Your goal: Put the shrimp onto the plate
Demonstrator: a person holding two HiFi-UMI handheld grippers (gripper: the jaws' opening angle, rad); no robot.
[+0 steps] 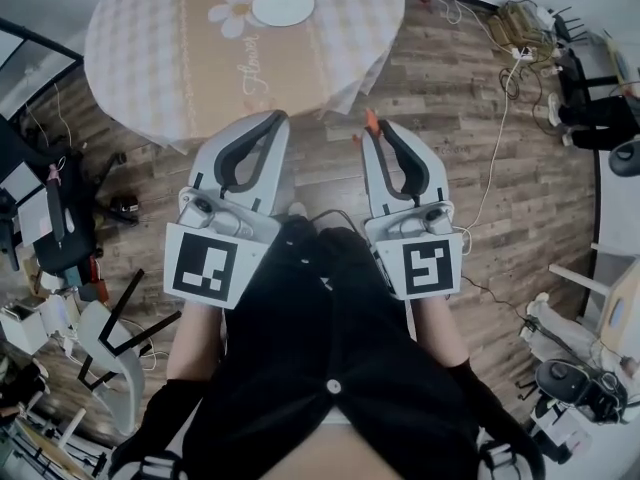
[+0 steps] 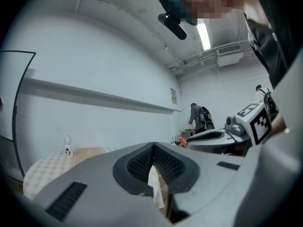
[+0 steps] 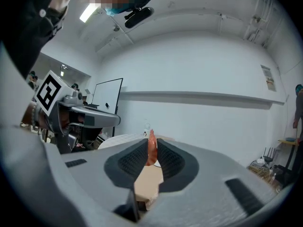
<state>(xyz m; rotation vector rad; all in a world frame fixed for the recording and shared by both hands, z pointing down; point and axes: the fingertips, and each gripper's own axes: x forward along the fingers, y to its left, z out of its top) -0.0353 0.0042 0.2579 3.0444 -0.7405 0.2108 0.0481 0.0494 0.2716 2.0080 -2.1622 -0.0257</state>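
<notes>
— Which one is carrying the shrimp [image 3: 151,145]?

— The right gripper [image 3: 151,151] is clamping it between its fingers [image 3: 127,162], close in front of the person and over the floor [image 1: 480,148]. The shrimp is standing lengthwise along the fingers, its orange end poking out past the tips toward the desk [image 1: 150,58].

— And the left gripper [image 2: 154,150]?

— Its fingers are pressing together on nothing, just beside the right one.

— Where is the plate [image 1: 283,4] sitting?

— On the far part of the desk, well apart from both, ahead and to the left of the shrimp. It is lying almost straight out from the left gripper, but the right one is doing the carrying, so I'm judging the coming reach as forward and slanting left.
</notes>
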